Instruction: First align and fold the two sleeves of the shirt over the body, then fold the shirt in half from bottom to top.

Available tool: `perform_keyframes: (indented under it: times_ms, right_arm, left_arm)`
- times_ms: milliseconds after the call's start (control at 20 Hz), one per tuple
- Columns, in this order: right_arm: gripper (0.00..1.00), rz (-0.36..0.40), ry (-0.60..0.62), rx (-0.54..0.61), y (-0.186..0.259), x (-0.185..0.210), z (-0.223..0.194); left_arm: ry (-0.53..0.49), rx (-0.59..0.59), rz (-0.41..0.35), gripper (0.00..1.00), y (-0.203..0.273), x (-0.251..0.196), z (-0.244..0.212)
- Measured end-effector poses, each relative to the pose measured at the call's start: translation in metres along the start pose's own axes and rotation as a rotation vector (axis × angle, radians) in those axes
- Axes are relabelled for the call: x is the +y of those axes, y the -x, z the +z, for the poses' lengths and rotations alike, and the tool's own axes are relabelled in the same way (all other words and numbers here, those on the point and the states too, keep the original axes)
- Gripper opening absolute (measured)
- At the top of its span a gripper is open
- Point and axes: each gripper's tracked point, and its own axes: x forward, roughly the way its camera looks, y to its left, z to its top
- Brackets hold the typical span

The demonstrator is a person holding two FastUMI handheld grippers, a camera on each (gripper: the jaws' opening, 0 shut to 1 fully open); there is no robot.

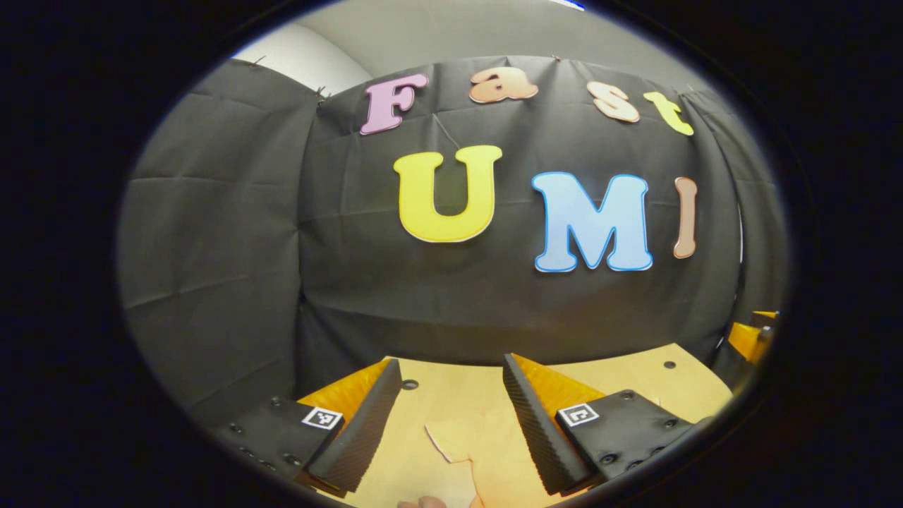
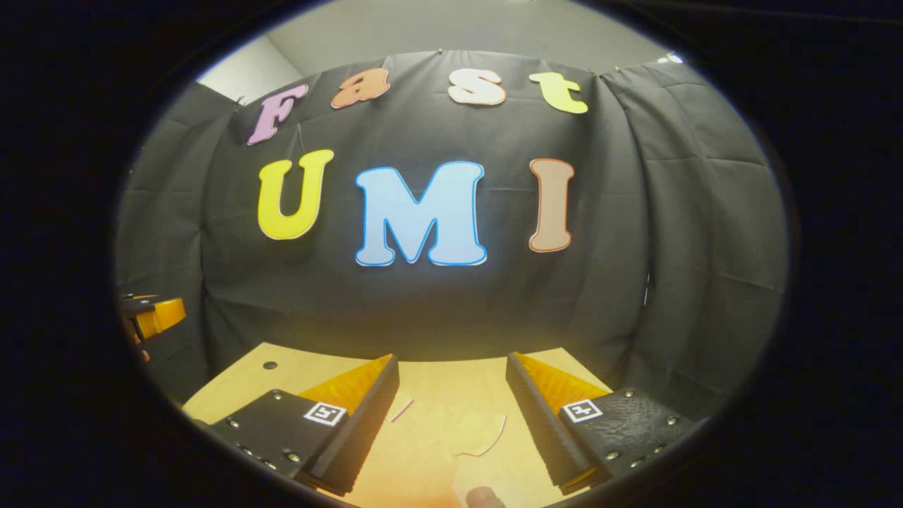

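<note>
Black cloth wall (image 1: pixel 494 296) is hanging w/ creases across the back of the booth, wrapping round both sides in both gripper views. Pale grey room wall (image 1: pixel 310 60) and ceiling (image 2: pixel 458 28) are showing above the cloth's top edge. Light wooden tabletop (image 2: pixel 233 384) w/ small dark holes is sitting below, warm light pooling on it.
</note>
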Motion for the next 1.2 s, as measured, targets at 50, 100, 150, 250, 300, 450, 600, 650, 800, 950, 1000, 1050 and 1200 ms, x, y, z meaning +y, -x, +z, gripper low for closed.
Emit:
perform_keyframes:
  times_ms: [50,100,150,250,300,450,600,650,800,950,1000,1050,1200]
  right_arm:
    - [0.95,0.003,0.003,0.004,-0.002,0.001,-0.001]
    - [0.95,0.004,0.008,0.009,-0.004,0.001,-0.003]
    - [0.95,0.005,0.015,0.018,-0.006,0.001,-0.005]
    - [0.95,0.008,0.022,0.033,-0.014,-0.001,-0.011]
    - [0.96,0.011,0.021,0.04,-0.018,-0.002,-0.014]
    - [0.94,0.008,0.005,0.085,-0.036,-0.008,-0.03]
    - [0.95,0.002,-0.017,0.159,-0.06,-0.017,-0.055]
    - [0.95,-0.001,-0.024,0.179,-0.068,-0.02,-0.061]
    - [0.96,-0.021,-0.053,0.247,-0.099,-0.034,-0.09]
    - [0.96,-0.04,-0.046,0.328,-0.126,-0.043,-0.129]
    - [0.96,-0.04,-0.043,0.352,-0.132,-0.045,-0.14]
    - [0.96,-0.042,-0.038,0.38,-0.138,-0.048,-0.151]
    - [0.96,-0.045,-0.039,0.464,-0.155,-0.053,-0.188]
  left_arm:
    - [0.0,0.0,0.004,0.94,0.0,0.001,0.0]
    - [0.0,0.002,0.007,0.94,0.0,0.003,-0.001]
    - [0.0,0.004,0.009,0.94,0.0,0.004,-0.001]
    - [-0.003,0.006,0.012,0.94,0.001,0.006,-0.002]
    - [-0.006,0.006,0.014,0.94,0.0,0.007,-0.001]
    - [-0.014,0.008,0.02,0.94,-0.001,0.01,-0.001]
    - [-0.018,0.013,0.026,0.94,0.0,0.011,-0.001]
    - [-0.018,0.015,0.03,0.94,0.0,0.012,-0.001]
    - [-0.017,0.029,0.05,0.94,0.002,0.019,-0.006]
    - [-0.026,0.031,0.065,0.94,0.001,0.022,-0.004]
    - [-0.031,0.03,0.069,0.94,0.001,0.022,-0.004]
    - [-0.034,0.029,0.074,0.94,0.002,0.023,-0.005]
    - [-0.034,0.037,0.092,0.94,0.001,0.026,-0.006]
